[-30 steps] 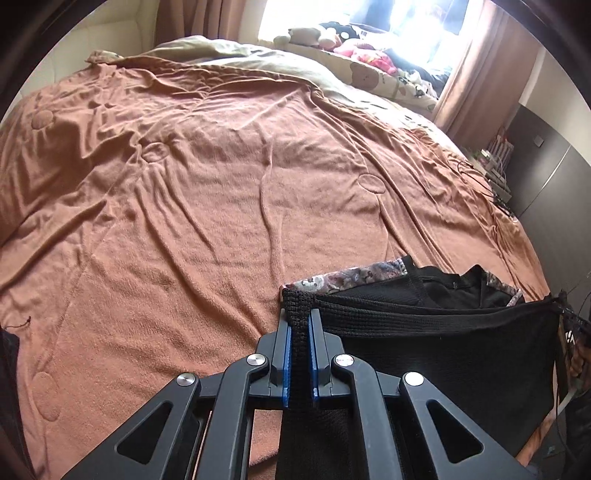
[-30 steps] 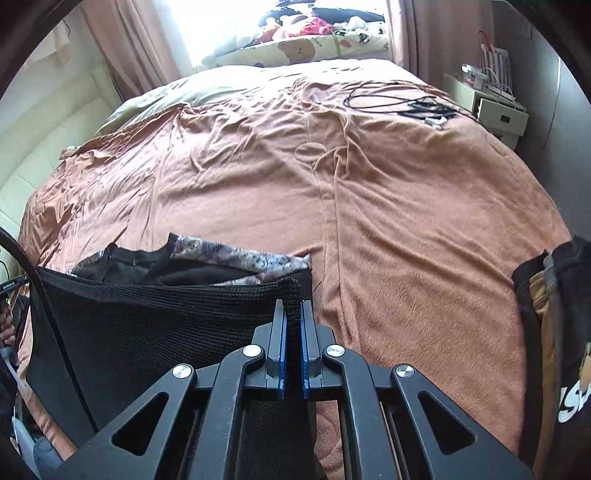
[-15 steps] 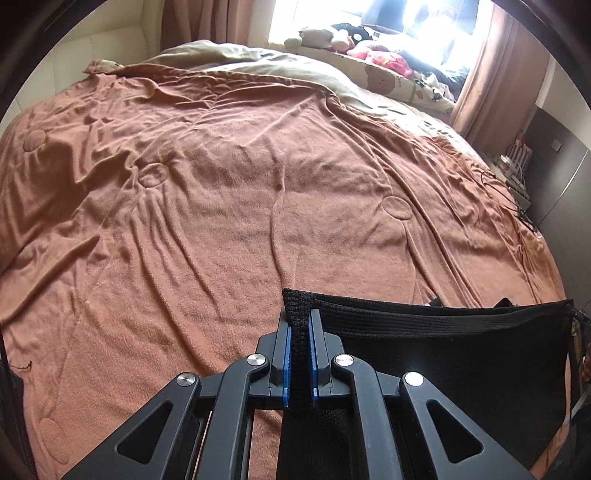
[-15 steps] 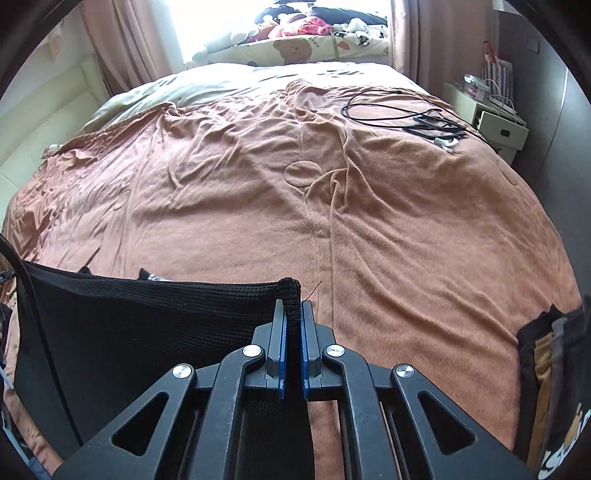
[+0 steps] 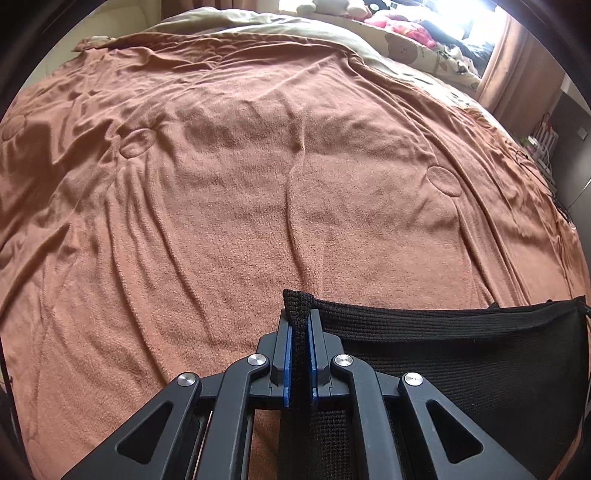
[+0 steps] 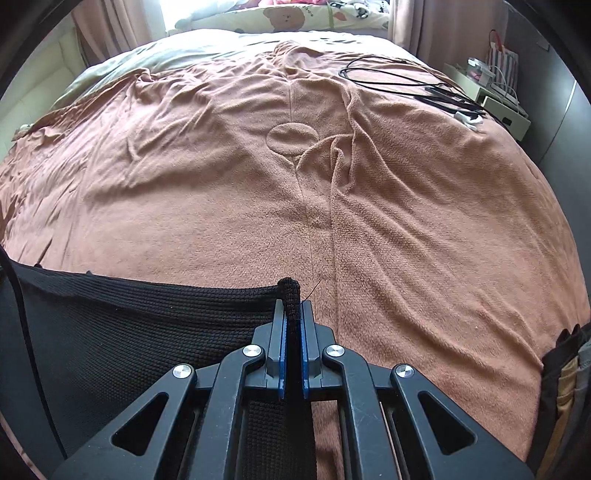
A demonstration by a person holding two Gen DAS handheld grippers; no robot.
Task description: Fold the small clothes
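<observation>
A black knitted garment (image 5: 443, 354) hangs stretched between my two grippers above the brown blanket (image 5: 236, 206). My left gripper (image 5: 298, 317) is shut on the garment's left top corner, which sticks up between the blue pads. The cloth runs off to the right edge of that view. In the right wrist view the same black garment (image 6: 140, 332) spreads to the left, and my right gripper (image 6: 291, 308) is shut on its right top corner. A loose thread pokes out beside that corner. The garment's lower part is hidden behind the fingers.
The brown blanket (image 6: 406, 221) covers a wide bed. Black cables (image 6: 406, 79) lie at its far right, near a white bedside unit (image 6: 495, 99). Folded clothes (image 6: 565, 387) sit at the right edge. Pillows and soft toys (image 5: 406, 33) line the head of the bed.
Both grippers moved forward over the bed and lower, carrying the black garment. The floral-trimmed clothing seen beyond its top edge a second ago is out of sight now.
</observation>
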